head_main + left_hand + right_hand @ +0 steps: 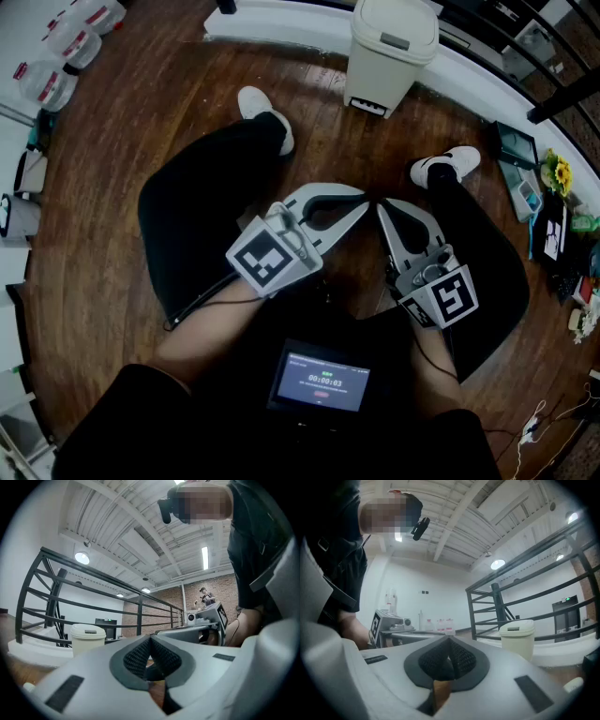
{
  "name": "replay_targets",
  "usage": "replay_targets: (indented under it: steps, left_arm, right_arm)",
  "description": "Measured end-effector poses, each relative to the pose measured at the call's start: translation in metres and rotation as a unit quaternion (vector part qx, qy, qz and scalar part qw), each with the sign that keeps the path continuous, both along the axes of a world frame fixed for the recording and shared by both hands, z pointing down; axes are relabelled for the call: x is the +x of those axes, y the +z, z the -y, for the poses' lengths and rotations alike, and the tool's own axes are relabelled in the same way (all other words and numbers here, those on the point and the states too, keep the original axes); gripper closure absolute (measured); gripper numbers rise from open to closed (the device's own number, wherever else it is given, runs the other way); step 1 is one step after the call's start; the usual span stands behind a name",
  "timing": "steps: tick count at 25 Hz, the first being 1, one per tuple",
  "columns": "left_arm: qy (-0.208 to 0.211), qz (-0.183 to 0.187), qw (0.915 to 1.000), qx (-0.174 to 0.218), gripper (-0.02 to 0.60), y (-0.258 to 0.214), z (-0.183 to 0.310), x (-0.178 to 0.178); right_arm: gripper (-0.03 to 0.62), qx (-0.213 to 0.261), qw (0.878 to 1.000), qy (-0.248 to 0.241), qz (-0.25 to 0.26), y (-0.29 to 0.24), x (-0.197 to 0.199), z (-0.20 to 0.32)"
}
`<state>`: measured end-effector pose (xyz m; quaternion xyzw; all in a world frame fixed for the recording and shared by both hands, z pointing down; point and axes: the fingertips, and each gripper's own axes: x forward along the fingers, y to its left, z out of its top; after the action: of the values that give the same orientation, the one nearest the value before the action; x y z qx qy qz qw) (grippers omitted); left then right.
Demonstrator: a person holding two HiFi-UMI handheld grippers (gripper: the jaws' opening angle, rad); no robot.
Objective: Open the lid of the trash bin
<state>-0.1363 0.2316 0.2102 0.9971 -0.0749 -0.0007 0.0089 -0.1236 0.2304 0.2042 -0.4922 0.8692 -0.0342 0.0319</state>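
A cream trash bin (pixel 389 52) with its lid down stands on the wooden floor at the top of the head view, against a white ledge. It shows small in the left gripper view as the bin (pixel 87 639) and in the right gripper view as the bin (pixel 516 638). Both grippers rest over the seated person's lap, well short of the bin. My left gripper (pixel 364 200) is shut, its black pads meeting with nothing between them. My right gripper (pixel 380 206) is shut too and holds nothing. Their tips nearly touch each other.
The person's legs in black trousers and white shoes (pixel 264 111) stretch toward the bin. Plastic jugs (pixel 66 52) stand at the left wall. A black railing (pixel 93 602) runs behind the bin. Clutter with a yellow flower (pixel 561 174) lies at the right.
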Motion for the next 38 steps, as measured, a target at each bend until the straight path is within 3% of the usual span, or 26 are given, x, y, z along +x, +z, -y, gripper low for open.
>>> replay_targets:
  steps: [3,8,17,23,25,29,34,38]
  left_arm:
    - [-0.006,0.002,1.0,-0.001,0.561,-0.006,0.005,0.001]
    - [-0.02,0.008,0.9995,-0.023,0.561,-0.006,0.03,0.007]
    - [0.021,0.034,0.9992,-0.004,0.561,-0.012,0.07,0.022]
    - [0.003,0.009,0.9953,-0.097,0.561,-0.01,0.125,0.019]
    - [-0.002,0.002,0.9944,-0.106,0.561,-0.008,0.136,0.019]
    - [-0.003,0.004,0.9951,-0.099,0.56,0.0,0.143,0.009]
    - [-0.02,0.015,0.9987,-0.046,0.561,-0.003,0.15,-0.009]
    - [-0.016,0.023,0.9992,-0.029,0.56,-0.008,0.165,0.001]
  right_arm:
    - [0.576,0.001,1.0,0.003,-0.001,-0.002,0.001,0.005]
    - [0.576,0.012,0.999,0.002,0.039,-0.021,0.002,0.022]
    - [0.576,0.015,0.998,0.042,0.039,-0.031,0.021,0.065]
    - [0.576,-0.001,0.998,0.062,0.017,-0.024,0.025,0.109]
    - [0.576,-0.011,0.998,0.065,0.02,-0.018,0.029,0.119]
    - [0.576,-0.019,0.996,0.08,0.027,-0.005,0.031,0.13]
    - [0.576,-0.005,0.998,0.061,0.005,-0.005,0.01,0.136]
    - [0.576,-0.008,0.998,0.054,0.007,-0.01,0.016,0.152]
